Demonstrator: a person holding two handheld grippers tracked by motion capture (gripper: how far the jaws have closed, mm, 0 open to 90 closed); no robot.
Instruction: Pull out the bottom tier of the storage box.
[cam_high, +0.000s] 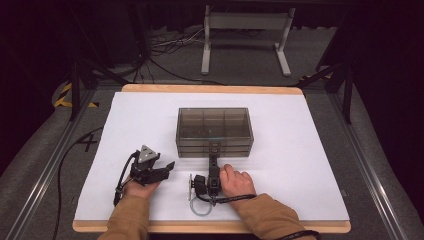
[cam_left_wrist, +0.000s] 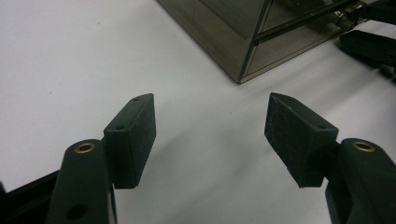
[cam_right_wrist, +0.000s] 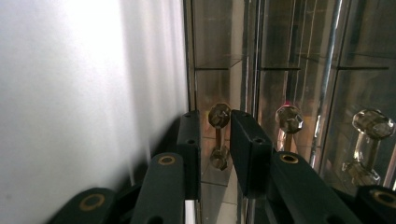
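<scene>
A smoked clear drawer box (cam_high: 214, 127) stands mid-table, with three stacked drawers and a small knob on each front. My right gripper (cam_high: 214, 154) is rolled on its side at the box's front. In the right gripper view its jaws (cam_right_wrist: 215, 122) stand narrowly apart around the knob (cam_right_wrist: 219, 115) nearest the table. One pad is against the knob and a thin gap shows at the other. My left gripper (cam_high: 167, 167) rests left of the box, pointing at its corner (cam_left_wrist: 243, 70). The left gripper (cam_left_wrist: 210, 135) is open and empty.
A white sheet (cam_high: 300, 165) covers the wooden table (cam_high: 210, 89). A cable loop (cam_high: 200, 206) lies by my right hand at the front edge. Two more knobs (cam_right_wrist: 288, 119) sit beside the framed one. A metal stand (cam_high: 245, 30) is on the floor behind.
</scene>
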